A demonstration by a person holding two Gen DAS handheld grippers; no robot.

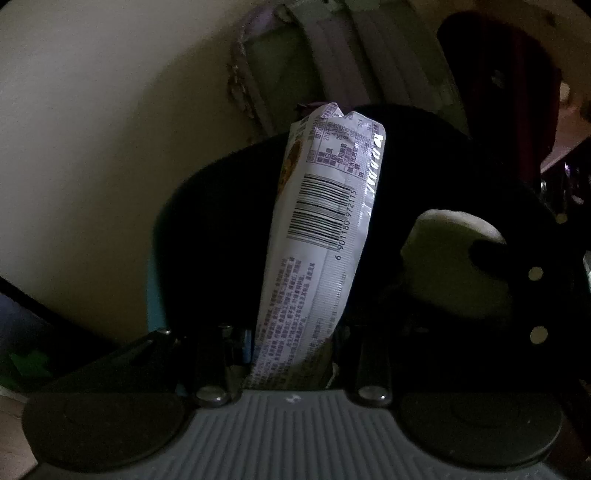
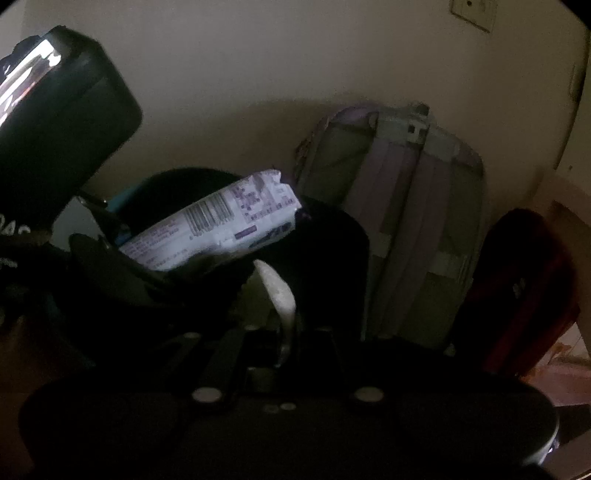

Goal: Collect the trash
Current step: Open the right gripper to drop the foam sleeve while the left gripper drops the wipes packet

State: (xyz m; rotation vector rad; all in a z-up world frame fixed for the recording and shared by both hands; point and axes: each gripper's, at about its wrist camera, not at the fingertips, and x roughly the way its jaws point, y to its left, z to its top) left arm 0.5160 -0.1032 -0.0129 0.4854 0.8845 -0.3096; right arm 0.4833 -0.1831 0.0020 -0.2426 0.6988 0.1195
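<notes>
The scene is dim. There are 2 tongs in use, each carrying 1 piece of trash over 1 black trash bag (image 1: 221,229).

The left tongs (image 1: 291,354) are closed to a narrow gap on 1 white snack wrapper (image 1: 325,221), gripped at its lower end. The wrapper stands out lengthwise away from the camera, with 1 barcode and small purple print facing up. In the right wrist view the same wrapper (image 2: 214,225) slants up to the right from the left tongs (image 2: 122,258), its far end over the bag's dark opening (image 2: 332,258).

The right tongs (image 2: 286,332) are pinched almost fully together on 1 thin, pale, curved scrap (image 2: 279,291), seen edge-on there. In the left wrist view that scrap (image 1: 450,258) shows as a pale rounded sheet held in the right tongs (image 1: 491,254), just right of the wrapper and also over the bag.

Behind the bag, 1 pale lilac backpack (image 2: 406,206) with grey straps leans against the cream wall (image 2: 258,55). Just right of it sits 1 dark red bag (image 2: 524,288). The wall carries 1 switch plate (image 2: 472,11) near the top edge.
</notes>
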